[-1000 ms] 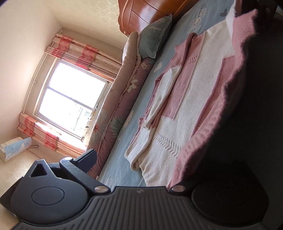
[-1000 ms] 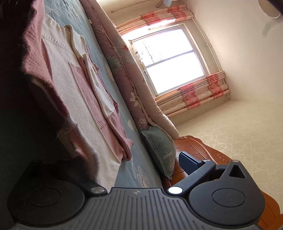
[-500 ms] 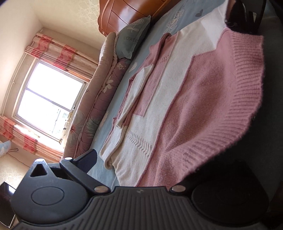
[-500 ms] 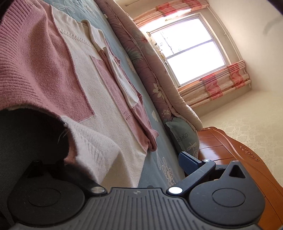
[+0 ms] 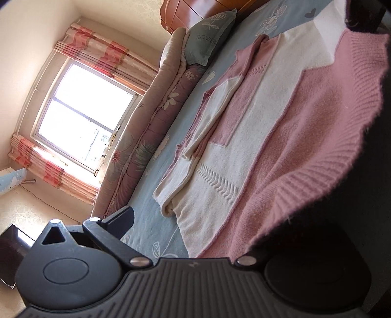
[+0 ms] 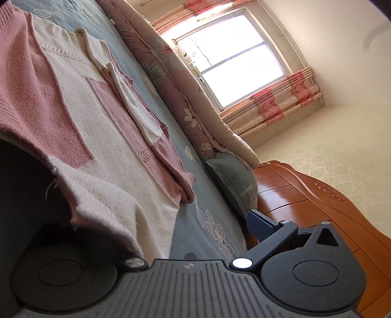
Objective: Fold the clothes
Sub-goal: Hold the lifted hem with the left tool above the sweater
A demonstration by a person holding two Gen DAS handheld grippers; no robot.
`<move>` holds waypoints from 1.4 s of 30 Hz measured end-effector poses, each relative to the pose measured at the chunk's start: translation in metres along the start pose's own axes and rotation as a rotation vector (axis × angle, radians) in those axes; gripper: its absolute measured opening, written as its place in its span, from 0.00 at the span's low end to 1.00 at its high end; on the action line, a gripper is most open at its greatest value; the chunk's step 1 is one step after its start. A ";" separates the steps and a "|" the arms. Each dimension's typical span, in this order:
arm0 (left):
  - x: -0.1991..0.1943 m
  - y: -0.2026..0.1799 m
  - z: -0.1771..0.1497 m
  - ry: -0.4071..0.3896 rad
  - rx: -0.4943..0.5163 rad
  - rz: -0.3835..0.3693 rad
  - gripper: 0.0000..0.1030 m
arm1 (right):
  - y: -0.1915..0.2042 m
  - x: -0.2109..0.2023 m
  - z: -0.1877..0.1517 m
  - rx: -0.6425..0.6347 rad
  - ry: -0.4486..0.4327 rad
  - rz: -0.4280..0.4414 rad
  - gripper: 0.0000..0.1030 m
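Visibly, both tools clamp the fuzzy, ribbed pink-and-cream knit sweater hem.

Sweater flat on bed; rolled quilt beyond it, pillow against headboard.

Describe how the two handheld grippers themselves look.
Both match: the left gripper and right gripper are matte dark plastic, with a ribbed central plate, a round housing on each side bearing an oval recess, angular link arms on silver pivot pins and a triangular cut-out. No cables, hands or sleeves show.
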State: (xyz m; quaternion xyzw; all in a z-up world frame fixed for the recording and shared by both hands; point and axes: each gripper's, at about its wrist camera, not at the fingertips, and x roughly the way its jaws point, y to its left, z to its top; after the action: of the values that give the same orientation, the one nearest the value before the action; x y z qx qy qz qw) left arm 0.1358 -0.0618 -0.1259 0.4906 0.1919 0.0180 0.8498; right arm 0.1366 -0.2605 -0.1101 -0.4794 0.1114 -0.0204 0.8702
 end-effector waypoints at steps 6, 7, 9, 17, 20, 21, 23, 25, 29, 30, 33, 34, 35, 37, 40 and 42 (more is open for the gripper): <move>0.002 0.009 0.001 -0.010 0.035 0.039 1.00 | -0.010 0.004 0.003 -0.012 -0.027 -0.066 1.00; 0.003 0.009 0.000 -0.001 0.043 0.027 1.00 | -0.011 0.005 0.001 -0.013 -0.024 -0.068 1.00; 0.006 0.007 -0.003 0.007 0.076 0.004 1.00 | -0.012 0.007 0.000 -0.020 -0.023 -0.064 1.00; 0.005 0.005 -0.001 -0.033 0.173 0.024 1.00 | -0.006 0.006 -0.001 -0.104 -0.063 -0.082 1.00; 0.005 0.003 0.000 -0.055 0.209 0.056 1.00 | -0.007 0.005 0.001 -0.116 -0.077 -0.105 1.00; 0.005 0.003 0.000 -0.060 0.217 0.059 1.00 | -0.007 0.005 0.001 -0.123 -0.083 -0.112 1.00; 0.005 0.003 0.000 -0.065 0.224 0.061 1.00 | -0.007 0.004 0.002 -0.131 -0.091 -0.121 1.00; 0.006 0.004 0.001 -0.065 0.222 0.058 1.00 | -0.007 0.003 0.002 -0.132 -0.091 -0.119 1.00; 0.008 0.008 0.002 -0.068 0.228 0.051 1.00 | -0.009 0.007 0.003 -0.136 -0.086 -0.098 1.00; 0.008 0.008 0.002 -0.072 0.239 0.046 1.00 | -0.009 0.008 0.003 -0.138 -0.085 -0.090 1.00; 0.012 0.010 0.002 -0.094 0.289 0.032 1.00 | -0.012 0.013 0.005 -0.161 -0.086 -0.057 1.00; 0.013 0.010 0.002 -0.101 0.303 0.031 1.00 | -0.013 0.014 0.005 -0.172 -0.090 -0.048 1.00; 0.015 0.012 0.003 -0.108 0.321 0.027 1.00 | -0.015 0.015 0.006 -0.184 -0.094 -0.043 1.00; 0.019 0.014 0.004 -0.118 0.350 0.019 1.00 | -0.017 0.018 0.008 -0.207 -0.102 -0.036 1.00; 0.022 0.014 0.005 -0.136 0.391 0.005 1.00 | -0.018 0.020 0.012 -0.232 -0.110 -0.019 1.00; 0.025 0.014 0.005 -0.147 0.415 0.000 1.00 | -0.020 0.022 0.015 -0.250 -0.115 -0.008 1.00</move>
State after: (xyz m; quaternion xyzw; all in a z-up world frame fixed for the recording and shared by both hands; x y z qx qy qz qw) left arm 0.1629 -0.0525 -0.1195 0.6551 0.1290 -0.0577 0.7422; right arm 0.1627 -0.2617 -0.0898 -0.5848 0.0612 0.0175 0.8087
